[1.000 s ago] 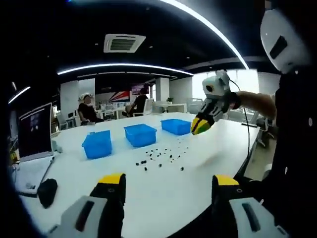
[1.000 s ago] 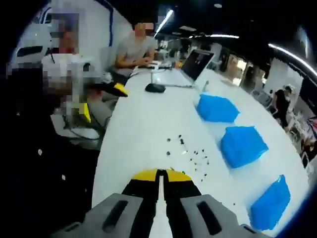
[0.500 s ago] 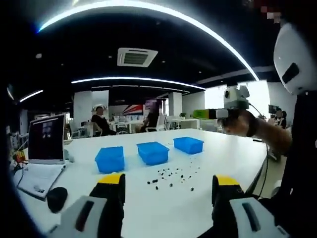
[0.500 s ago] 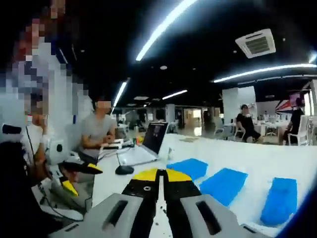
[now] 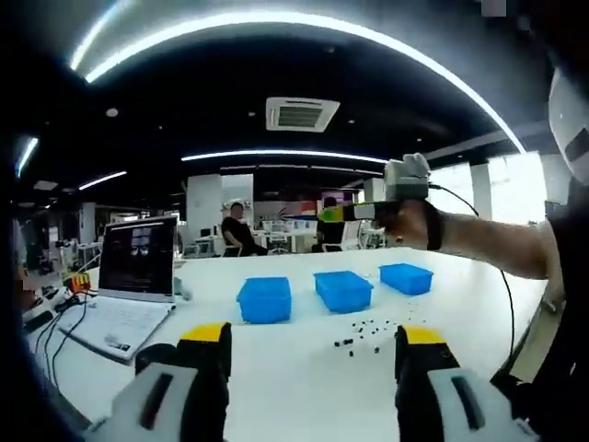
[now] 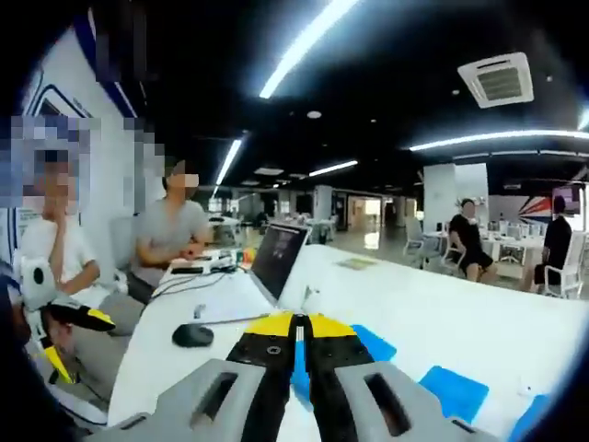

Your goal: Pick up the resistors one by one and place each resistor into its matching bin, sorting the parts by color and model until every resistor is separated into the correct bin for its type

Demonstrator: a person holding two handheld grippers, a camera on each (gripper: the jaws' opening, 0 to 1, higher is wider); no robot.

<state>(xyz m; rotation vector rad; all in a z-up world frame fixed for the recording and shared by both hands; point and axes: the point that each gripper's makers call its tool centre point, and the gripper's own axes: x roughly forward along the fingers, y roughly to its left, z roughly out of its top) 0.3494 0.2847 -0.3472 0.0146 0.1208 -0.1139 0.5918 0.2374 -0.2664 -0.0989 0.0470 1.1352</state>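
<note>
Several small dark resistors [image 5: 366, 332] lie scattered on the white table [image 5: 304, 364], in front of three blue bins [image 5: 265, 299] [image 5: 342, 290] [image 5: 406, 277] standing in a row. My left gripper [image 5: 313, 343] hovers low over the near table edge, jaws wide open and empty. A hand holds my right gripper [image 5: 328, 215] in the air above the bins, level and pointing left. In the right gripper view its jaws [image 6: 296, 326] are shut with nothing seen between them; blue bins [image 6: 372, 344] [image 6: 455, 390] show behind them. The left gripper [image 6: 72, 339] appears at lower left.
An open laptop [image 5: 134, 276] [image 6: 276, 259] and a dark mouse [image 6: 191, 334] sit at the table's left end, with cables beside them. People sit along the table's side [image 6: 173, 241] and at far desks [image 5: 236, 230]. The person's forearm [image 5: 488, 244] reaches in from the right.
Both cameras have swung up and around, showing more ceiling. The right gripper rose from just above the resistors and now points level to the left. Jaw states are unchanged.
</note>
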